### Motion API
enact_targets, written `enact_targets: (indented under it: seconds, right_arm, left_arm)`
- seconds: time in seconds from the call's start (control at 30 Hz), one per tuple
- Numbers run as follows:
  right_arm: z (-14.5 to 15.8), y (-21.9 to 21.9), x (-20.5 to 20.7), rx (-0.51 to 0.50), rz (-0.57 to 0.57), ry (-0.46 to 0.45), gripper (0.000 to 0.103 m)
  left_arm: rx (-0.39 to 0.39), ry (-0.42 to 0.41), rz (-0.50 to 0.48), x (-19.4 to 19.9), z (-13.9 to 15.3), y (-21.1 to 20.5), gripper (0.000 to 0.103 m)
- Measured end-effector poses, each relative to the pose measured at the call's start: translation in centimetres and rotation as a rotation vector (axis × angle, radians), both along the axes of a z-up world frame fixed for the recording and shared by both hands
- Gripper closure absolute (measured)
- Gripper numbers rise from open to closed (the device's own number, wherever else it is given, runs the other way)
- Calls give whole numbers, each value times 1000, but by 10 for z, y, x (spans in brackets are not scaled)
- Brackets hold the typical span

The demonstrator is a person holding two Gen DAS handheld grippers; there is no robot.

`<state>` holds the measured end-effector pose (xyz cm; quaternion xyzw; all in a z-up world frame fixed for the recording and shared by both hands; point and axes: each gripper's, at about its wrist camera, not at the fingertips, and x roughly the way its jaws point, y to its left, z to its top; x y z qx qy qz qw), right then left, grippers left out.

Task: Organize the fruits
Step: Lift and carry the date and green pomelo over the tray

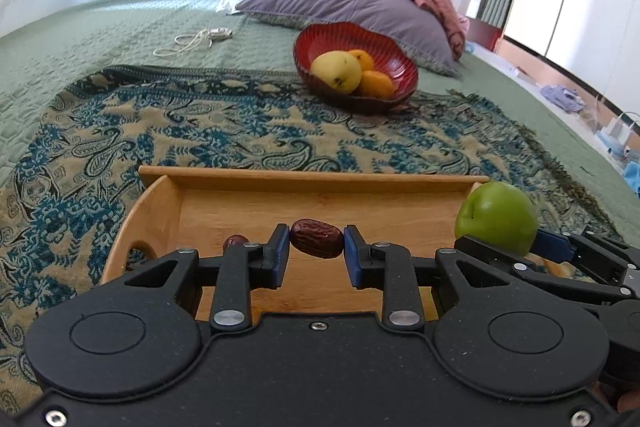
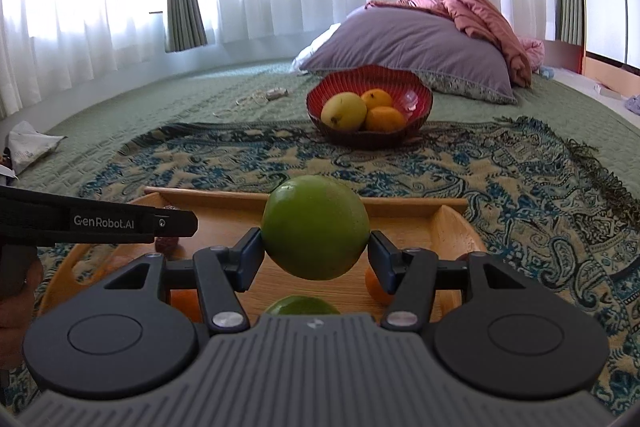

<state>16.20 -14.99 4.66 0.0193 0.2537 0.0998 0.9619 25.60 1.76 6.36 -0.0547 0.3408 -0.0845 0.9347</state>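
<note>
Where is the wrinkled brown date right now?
In the left wrist view, the wrinkled brown date sits centre frame, pinched between the left gripper pads above the wooden tray.

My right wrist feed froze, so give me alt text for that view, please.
The right gripper grips a green apple above a wooden tray on a patterned cloth. Farther back, a red bowl holds a yellow fruit and two oranges, before a purple pillow.

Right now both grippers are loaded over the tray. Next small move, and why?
Probably carry both forward toward the red bowl. The left gripper is shut on a red date and the right gripper on a green apple, both above the wooden tray; the bowl already holds a yellow apple and oranges.
</note>
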Motion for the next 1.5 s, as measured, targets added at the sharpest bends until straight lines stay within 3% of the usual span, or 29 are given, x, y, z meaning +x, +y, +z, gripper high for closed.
enact_targets:
  seconds: [0.43, 0.87, 1.5]
  right_arm:
    - [-12, 0, 31, 2, -20, 88, 43]
    - [-14, 14, 47, -66, 19, 133, 43]
    - [-6, 29, 79, -158, 84, 296, 43]
  left_arm:
    - [50, 45, 17, 26, -16, -5, 76]
    - [88, 65, 13, 39, -25, -12, 76]
    - [100, 92, 9, 51, -33, -11, 75]
